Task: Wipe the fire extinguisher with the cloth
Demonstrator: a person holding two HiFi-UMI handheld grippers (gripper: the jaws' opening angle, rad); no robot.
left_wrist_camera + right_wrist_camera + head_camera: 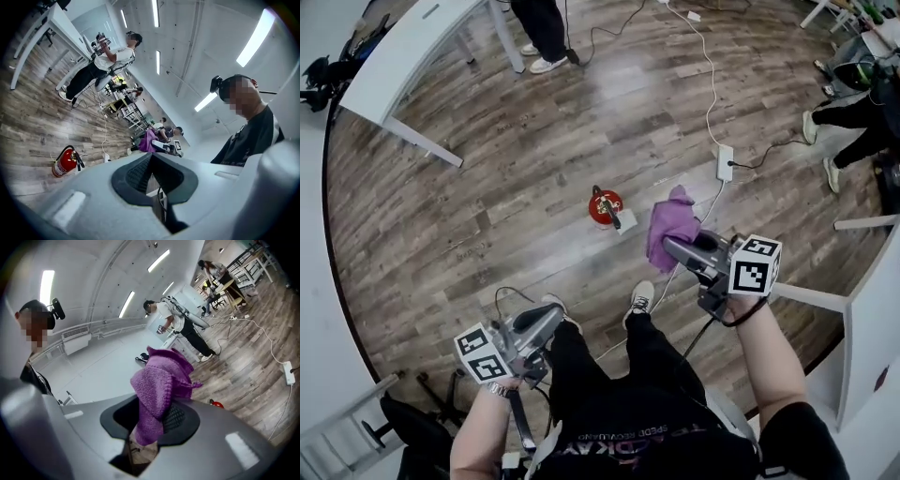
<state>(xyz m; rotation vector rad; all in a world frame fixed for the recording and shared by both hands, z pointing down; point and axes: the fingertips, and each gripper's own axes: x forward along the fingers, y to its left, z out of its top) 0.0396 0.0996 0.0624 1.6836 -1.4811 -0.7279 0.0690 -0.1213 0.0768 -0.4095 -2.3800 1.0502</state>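
Note:
A small red fire extinguisher point(605, 206) stands on the wooden floor in front of my feet; it also shows low at the left in the left gripper view point(65, 161). A purple knitted cloth point(671, 225) hangs from my right gripper point(668, 246), which is shut on it just right of the extinguisher and above the floor. In the right gripper view the cloth point(161, 380) bunches out between the jaws, and a sliver of the extinguisher point(215, 403) peeks past it. My left gripper point(555, 316) is shut with nothing in it, held near my left knee.
A white power strip point(724, 162) with cables lies beyond the extinguisher. A white table point(403, 56) stands at the back left, with a person point(539, 33) next to it. Another person point(853, 103) sits at the right. White furniture point(872, 319) borders my right side.

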